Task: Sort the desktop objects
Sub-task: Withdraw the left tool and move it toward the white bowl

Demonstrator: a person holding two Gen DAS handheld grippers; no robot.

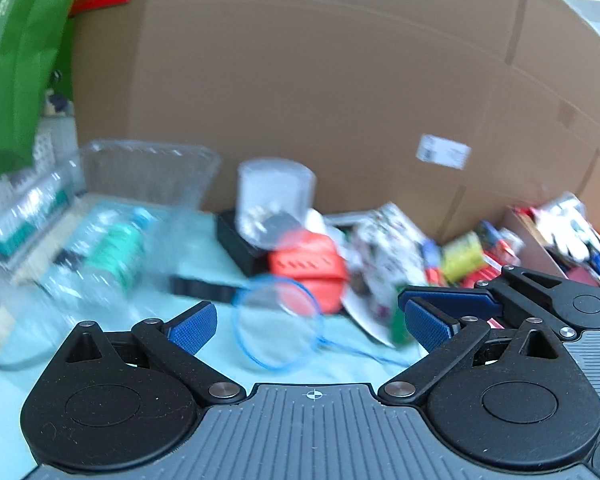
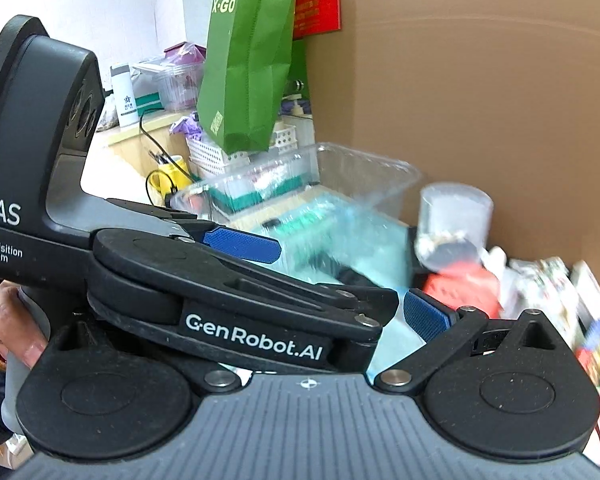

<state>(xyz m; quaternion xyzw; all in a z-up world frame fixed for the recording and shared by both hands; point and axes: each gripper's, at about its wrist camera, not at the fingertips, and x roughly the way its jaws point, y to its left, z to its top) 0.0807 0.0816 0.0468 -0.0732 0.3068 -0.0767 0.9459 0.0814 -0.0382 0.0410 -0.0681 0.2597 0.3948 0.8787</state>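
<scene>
In the left wrist view my left gripper (image 1: pixel 310 328) is open over a pale teal mat (image 1: pixel 204 264). A blue-rimmed magnifying glass (image 1: pixel 278 320) with a black handle lies flat between and just ahead of its pads. Behind it sit an orange-red plastic item (image 1: pixel 312 268) and a clear cup (image 1: pixel 274 200) holding small bits. My right gripper (image 2: pixel 308 320) is open. Its left finger is hidden behind the left gripper's black body (image 2: pixel 236 292), which crosses in front. One of its blue pads (image 1: pixel 456 303) shows beside the left gripper's right finger.
A tall cardboard box (image 1: pixel 340 80) walls off the back. Water bottles (image 1: pixel 112 256) and a clear plastic tub (image 1: pixel 148 172) lie left, a patterned booklet (image 1: pixel 384 256) and mixed clutter (image 1: pixel 462 256) right. A green bag (image 2: pixel 248 64) hangs above a white basket (image 2: pixel 220 152). A hand (image 2: pixel 4 320) grips the left handle.
</scene>
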